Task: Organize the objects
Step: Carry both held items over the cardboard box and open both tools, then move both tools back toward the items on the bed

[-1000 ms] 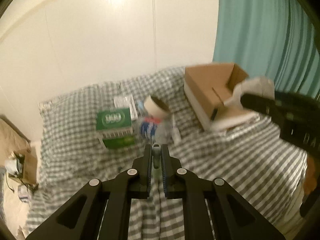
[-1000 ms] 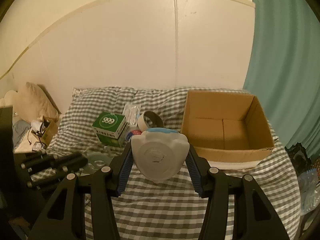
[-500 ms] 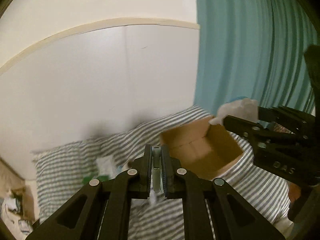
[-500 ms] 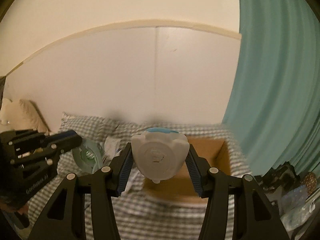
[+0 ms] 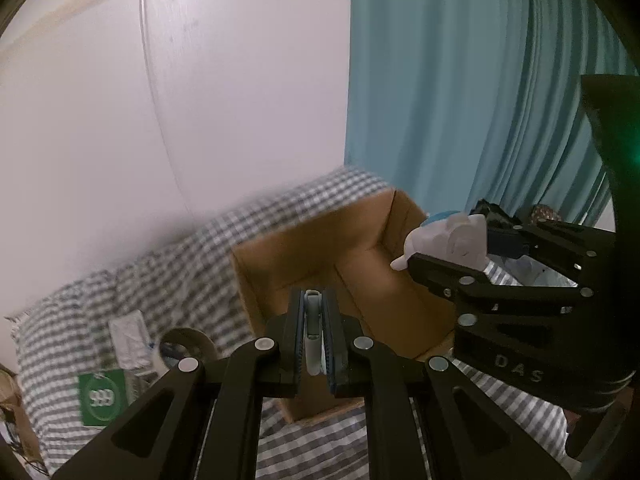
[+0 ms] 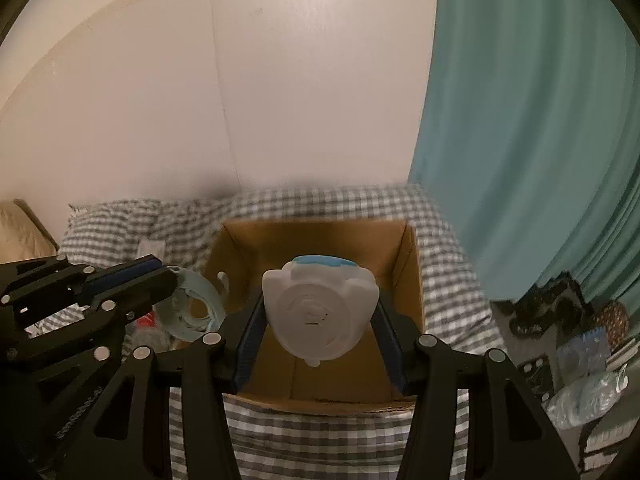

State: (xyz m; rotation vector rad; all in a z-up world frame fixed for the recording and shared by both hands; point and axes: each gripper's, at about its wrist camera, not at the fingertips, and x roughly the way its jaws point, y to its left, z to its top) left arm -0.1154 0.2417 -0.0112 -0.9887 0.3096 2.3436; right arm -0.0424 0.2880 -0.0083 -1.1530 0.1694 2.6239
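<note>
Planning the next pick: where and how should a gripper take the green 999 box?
Probably from above, with the jaws across two opposite side walls of the green box: it lies flat on the bed, printed face up. Its walls barely show, so clearance beside them is unclear.

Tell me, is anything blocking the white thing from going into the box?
Nothing visible. The white container, held in the right hand-held gripper, hangs in front of the open cardboard box, whose inside looks empty. The left hand-held gripper with its tape roll is off to the side.

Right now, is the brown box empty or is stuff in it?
Empty, as far as shows. The cardboard box sits open on the bed, and only its bare brown floor shows; the white container hides part.
</note>
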